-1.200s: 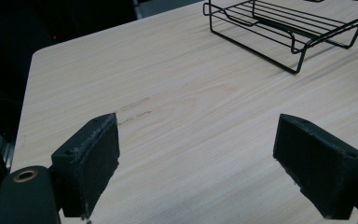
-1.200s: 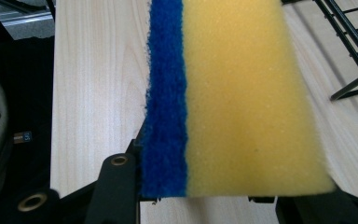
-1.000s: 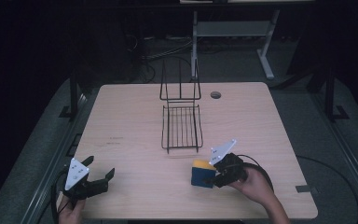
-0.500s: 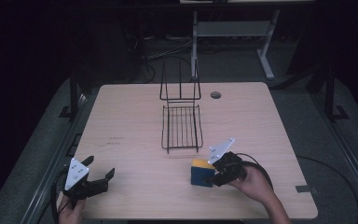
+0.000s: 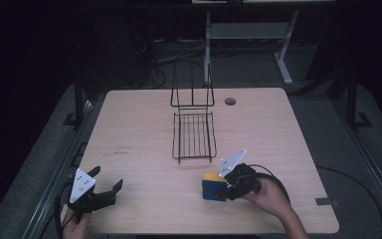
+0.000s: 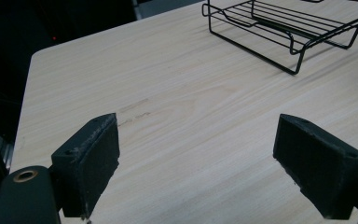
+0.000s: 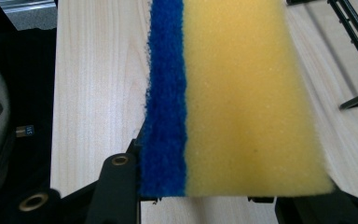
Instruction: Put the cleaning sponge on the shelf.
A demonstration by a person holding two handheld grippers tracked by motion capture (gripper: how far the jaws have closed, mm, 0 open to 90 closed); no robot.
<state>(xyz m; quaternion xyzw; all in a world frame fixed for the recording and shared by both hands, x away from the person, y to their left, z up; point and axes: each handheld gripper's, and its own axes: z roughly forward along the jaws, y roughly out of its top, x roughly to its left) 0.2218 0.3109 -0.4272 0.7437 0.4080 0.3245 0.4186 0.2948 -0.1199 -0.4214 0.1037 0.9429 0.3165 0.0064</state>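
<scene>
Right claw was clamped on the sponge, jaws pressed against its two broad faces, blue scouring layer on one side and yellow foam on the other. In the right gripper view the sponge stood out ahead of the jaws, edge-on, its near end seated deep between them; a deep seat like that probably kept the soft foam from twisting in the grip. In the high view the sponge sat low, at or just off the table; contact could not be made out.

Rack stood ahead of the right claw, near but apart, its wire corner showing at the far right of that claw's view. Holding the sponge on edge, pointed roughly toward the rack, suited slotting it between the wires or dropping it into the tray; that reads as the likely aim.

Left claw rested low near the table's near corner, well apart from sponge and rack. Jaws stood wide open, bare wood between them, nothing held. Parked there it likely stayed clear of the right hand's path.
</scene>
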